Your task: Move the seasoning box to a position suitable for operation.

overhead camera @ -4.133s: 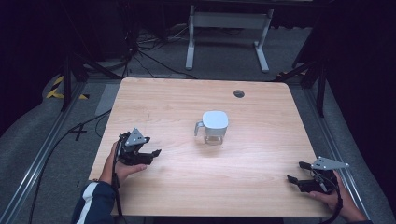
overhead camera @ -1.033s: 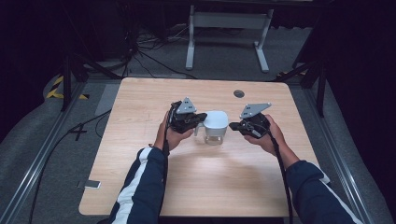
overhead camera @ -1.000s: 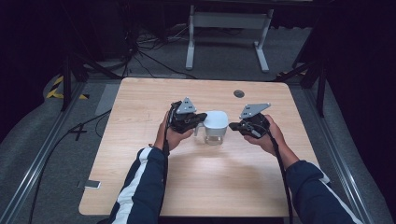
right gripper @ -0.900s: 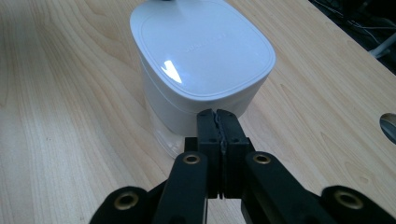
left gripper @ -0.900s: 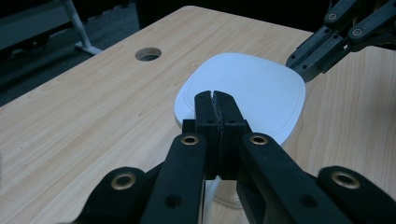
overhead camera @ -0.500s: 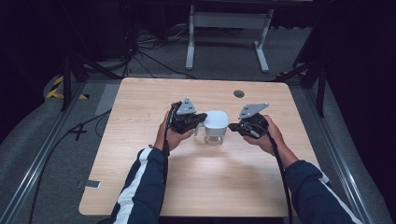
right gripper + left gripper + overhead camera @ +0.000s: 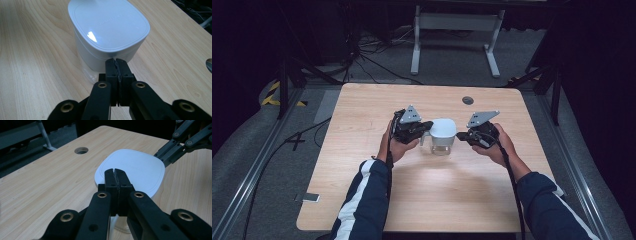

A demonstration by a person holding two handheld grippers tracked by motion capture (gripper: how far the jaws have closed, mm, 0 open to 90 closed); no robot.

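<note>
A clear jug with a white lid (image 7: 443, 129) stands near the middle of the wooden table (image 7: 362, 115). My left gripper (image 7: 428, 125) is at the jug's left side, shut with nothing between its jaws. Its tips (image 7: 115, 171) rest at the edge of the lid (image 7: 135, 170), above the white handle (image 7: 113, 222). At the jug's right side, my right gripper (image 7: 460, 137) is also shut. Its tips (image 7: 116, 60) sit against or just short of the wall below the lid (image 7: 107, 22). The right gripper's jaws (image 7: 175, 147) show beyond the lid in the left gripper view.
A round cable hole (image 7: 468, 100) lies in the table behind the jug, also seen as a hole (image 7: 81, 150) in the left gripper view. A grey metal stand (image 7: 457, 22) is on the floor beyond the table. A small flat object (image 7: 307, 197) lies on the floor at left.
Four seconds ago both grippers rested near the table's front corners; they have come in to either side of the jug. Over the last second they have barely moved.
</note>
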